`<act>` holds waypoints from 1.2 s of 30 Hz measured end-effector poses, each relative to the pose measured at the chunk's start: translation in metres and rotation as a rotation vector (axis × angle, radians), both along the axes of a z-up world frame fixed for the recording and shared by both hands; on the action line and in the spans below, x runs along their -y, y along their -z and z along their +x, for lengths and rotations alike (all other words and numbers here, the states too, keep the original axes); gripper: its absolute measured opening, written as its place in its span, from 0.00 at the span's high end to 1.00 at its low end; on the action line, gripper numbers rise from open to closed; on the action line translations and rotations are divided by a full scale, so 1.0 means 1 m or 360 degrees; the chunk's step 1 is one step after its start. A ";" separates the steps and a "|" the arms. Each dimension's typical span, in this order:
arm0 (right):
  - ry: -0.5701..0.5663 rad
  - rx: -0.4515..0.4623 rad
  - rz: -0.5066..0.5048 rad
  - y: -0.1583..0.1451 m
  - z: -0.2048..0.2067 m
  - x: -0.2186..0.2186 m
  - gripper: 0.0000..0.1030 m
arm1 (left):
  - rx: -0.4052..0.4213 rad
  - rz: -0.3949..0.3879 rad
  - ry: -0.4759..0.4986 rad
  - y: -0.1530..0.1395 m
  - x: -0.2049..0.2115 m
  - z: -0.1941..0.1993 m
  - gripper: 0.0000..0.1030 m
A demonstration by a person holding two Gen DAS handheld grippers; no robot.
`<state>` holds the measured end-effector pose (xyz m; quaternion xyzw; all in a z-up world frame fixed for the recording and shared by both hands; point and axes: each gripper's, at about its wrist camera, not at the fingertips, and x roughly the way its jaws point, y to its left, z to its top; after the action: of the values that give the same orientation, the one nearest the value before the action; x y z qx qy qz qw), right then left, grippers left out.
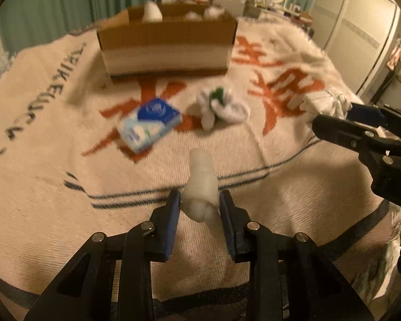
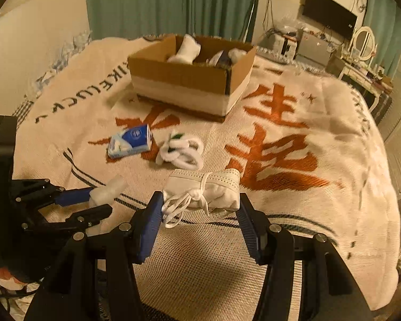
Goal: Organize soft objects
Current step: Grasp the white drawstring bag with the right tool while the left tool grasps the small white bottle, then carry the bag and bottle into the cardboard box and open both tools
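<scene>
Each black gripper (image 1: 199, 203) (image 2: 200, 208) has 2 blue-padded fingers, silver screws.

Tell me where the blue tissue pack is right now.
The tissue pack lies on the blanket in front of the cardboard box, just left of the white sock bundle in both views.

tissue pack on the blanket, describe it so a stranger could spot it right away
Find the cardboard box on the blanket. In front of it lie two loose items: the tissue pack is the boxy blue-and-white one, left of the floppy white sock bundle.
</scene>
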<state>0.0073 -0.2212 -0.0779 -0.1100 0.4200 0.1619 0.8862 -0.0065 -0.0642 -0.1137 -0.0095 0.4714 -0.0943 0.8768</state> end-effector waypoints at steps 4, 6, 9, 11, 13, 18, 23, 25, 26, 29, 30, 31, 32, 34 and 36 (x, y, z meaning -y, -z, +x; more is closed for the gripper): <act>0.0016 0.0070 0.0008 -0.022 -0.006 0.001 0.47 | 0.0128 0.0009 0.0011 -0.030 -0.003 0.000 0.72; 0.0018 0.0112 0.0015 -0.034 -0.006 0.000 0.47 | 0.0192 0.0007 0.0014 -0.046 -0.004 0.005 0.72; 0.0012 0.0175 0.0036 -0.052 -0.004 -0.003 0.47 | 0.0295 0.0003 0.0010 -0.071 -0.007 0.014 0.72; 0.0008 0.0226 0.0055 -0.066 0.002 -0.006 0.47 | 0.0367 0.0024 0.0012 -0.089 -0.010 0.023 0.72; 0.0002 0.0278 0.0078 -0.082 0.012 -0.009 0.47 | 0.0423 0.0041 0.0007 -0.103 -0.013 0.033 0.72; -0.0007 0.0365 0.0142 -0.108 0.047 -0.019 0.47 | 0.0530 0.0066 -0.0007 -0.129 -0.023 0.067 0.72; -0.0004 0.0383 0.0213 -0.119 0.101 -0.032 0.47 | 0.0569 0.0074 -0.0044 -0.137 -0.034 0.117 0.72; -0.0006 0.0368 0.0239 -0.118 0.126 -0.036 0.47 | 0.0567 0.0077 -0.0037 -0.133 -0.037 0.141 0.72; -0.0006 0.0355 0.0252 -0.115 0.140 -0.039 0.47 | 0.0552 0.0086 -0.0028 -0.129 -0.037 0.155 0.72; -0.0008 0.0307 0.0269 -0.104 0.177 -0.048 0.47 | 0.0506 0.0098 -0.0008 -0.113 -0.039 0.187 0.72; -0.0011 0.0283 0.0274 -0.097 0.191 -0.051 0.47 | 0.0486 0.0104 -0.0004 -0.106 -0.040 0.198 0.72; -0.0011 0.0256 0.0280 -0.090 0.203 -0.053 0.47 | 0.0468 0.0114 -0.0002 -0.098 -0.041 0.209 0.72; -0.0009 0.0233 0.0286 -0.083 0.213 -0.055 0.47 | 0.0451 0.0128 0.0003 -0.089 -0.042 0.219 0.72; -0.0005 0.0201 0.0288 -0.070 0.230 -0.058 0.47 | 0.0435 0.0156 0.0008 -0.076 -0.042 0.233 0.72; -0.0008 0.0187 0.0284 -0.059 0.243 -0.062 0.45 | 0.0431 0.0172 0.0021 -0.065 -0.042 0.241 0.71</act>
<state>0.2503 -0.1593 -0.0193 -0.0411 0.3509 0.1940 0.9152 0.2343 -0.0223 -0.0486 0.0537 0.3532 -0.0748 0.9310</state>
